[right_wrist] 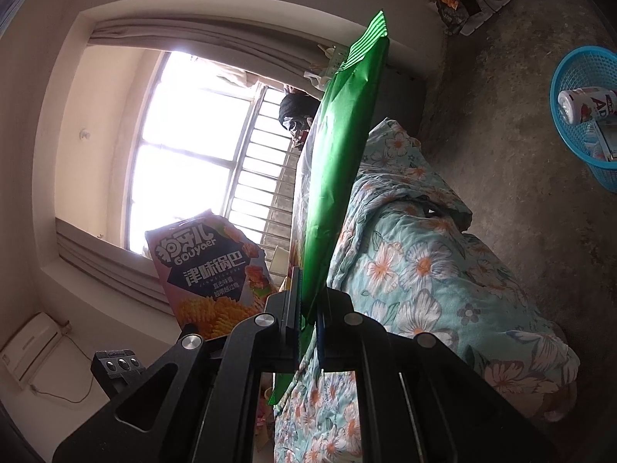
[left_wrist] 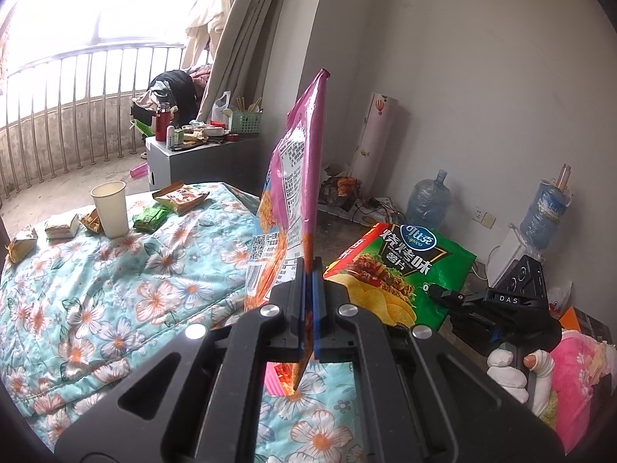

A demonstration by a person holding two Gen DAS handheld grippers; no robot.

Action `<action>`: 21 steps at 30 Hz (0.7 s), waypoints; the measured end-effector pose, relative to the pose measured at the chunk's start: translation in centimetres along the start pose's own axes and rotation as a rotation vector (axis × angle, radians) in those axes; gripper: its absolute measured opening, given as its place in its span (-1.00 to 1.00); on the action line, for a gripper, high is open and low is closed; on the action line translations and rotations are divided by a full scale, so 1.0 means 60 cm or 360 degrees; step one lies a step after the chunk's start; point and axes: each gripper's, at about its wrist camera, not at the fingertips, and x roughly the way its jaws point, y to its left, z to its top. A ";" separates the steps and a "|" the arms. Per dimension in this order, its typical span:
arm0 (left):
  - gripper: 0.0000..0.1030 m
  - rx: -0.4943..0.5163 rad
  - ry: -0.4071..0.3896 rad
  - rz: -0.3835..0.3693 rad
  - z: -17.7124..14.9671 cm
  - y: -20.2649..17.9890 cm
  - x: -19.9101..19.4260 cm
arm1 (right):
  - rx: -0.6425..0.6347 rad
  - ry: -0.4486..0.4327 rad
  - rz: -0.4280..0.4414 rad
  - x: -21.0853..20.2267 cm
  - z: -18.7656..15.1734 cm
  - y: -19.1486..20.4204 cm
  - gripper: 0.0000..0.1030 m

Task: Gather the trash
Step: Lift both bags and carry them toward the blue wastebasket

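Left gripper (left_wrist: 308,270): clamped on the lower edge of a pink Gouyaer snack bag (left_wrist: 293,177), which is held upright above the floral quilt (left_wrist: 115,289).
Right gripper (right_wrist: 308,308): closed on a green barbecue-flavour potato chip bag (right_wrist: 339,162), gripped near one end and carried edge-on over the side of the bed.
Task items: both bags are lifted clear of the quilt, one per gripper.
Destination: a blue plastic basket (right_wrist: 601,169) is seen on the concrete floor, well apart from the bed; a white bottle (right_wrist: 586,106) already lies in it.
Step in hand, as judged: both bags are being carried to the basket.
Doing it well: the grips should be kept firm, since thin film can slip; each bag should be brought over the rim before the jaws are opened, one bag at a time.
Count held: two bags.
Count left on quilt: one paper cup (left_wrist: 110,208), about five small wrappers around it.
Count elsewhere: two water jugs by the wall.
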 end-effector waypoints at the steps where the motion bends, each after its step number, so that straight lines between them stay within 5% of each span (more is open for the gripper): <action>1: -0.99 0.0005 0.0000 -0.0005 0.001 -0.002 0.004 | 0.0006 -0.0012 0.0001 -0.004 0.000 -0.002 -0.88; 12: -0.99 0.0071 0.0031 -0.0096 0.013 -0.034 0.073 | 0.0137 -0.0238 -0.0052 -0.082 0.021 -0.063 -0.88; 21: -0.99 0.0023 0.0128 -0.0323 0.042 -0.067 0.185 | 0.0391 -0.0785 -0.0394 -0.270 0.087 -0.183 -0.88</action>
